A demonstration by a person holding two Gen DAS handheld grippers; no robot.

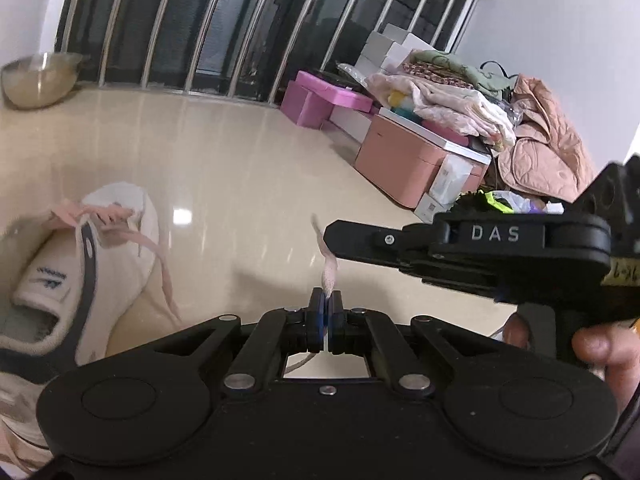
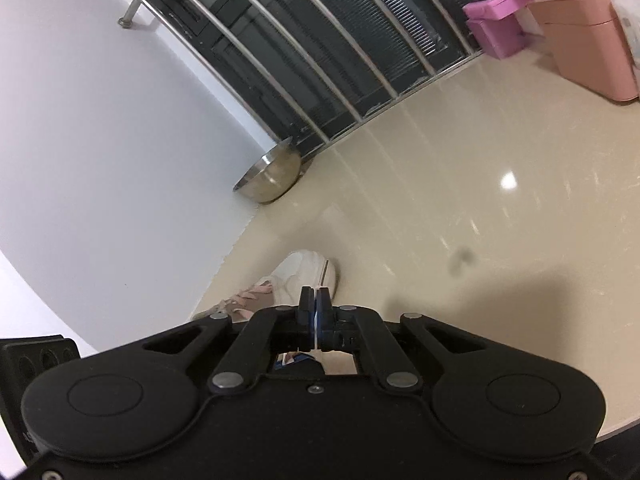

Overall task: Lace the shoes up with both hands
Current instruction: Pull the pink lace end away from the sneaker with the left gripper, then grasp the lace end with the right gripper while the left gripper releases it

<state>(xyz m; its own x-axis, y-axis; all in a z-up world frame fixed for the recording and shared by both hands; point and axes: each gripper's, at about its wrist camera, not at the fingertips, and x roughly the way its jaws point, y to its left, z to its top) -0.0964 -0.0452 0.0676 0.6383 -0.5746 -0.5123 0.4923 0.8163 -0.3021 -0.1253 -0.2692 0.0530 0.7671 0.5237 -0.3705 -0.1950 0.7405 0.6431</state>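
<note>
A white sneaker with pink laces lies on the floor at the left of the left wrist view. My left gripper is shut on the end of a pink lace, which sticks up above the fingertips. My right gripper reaches in from the right, its tip beside that lace end. In the right wrist view my right gripper is shut; a thin pale strip shows between its pads. The sneaker lies just beyond it.
Shiny beige floor. A metal bowl stands by the white wall and the railing. Pink boxes and a pile of clothes are at the right.
</note>
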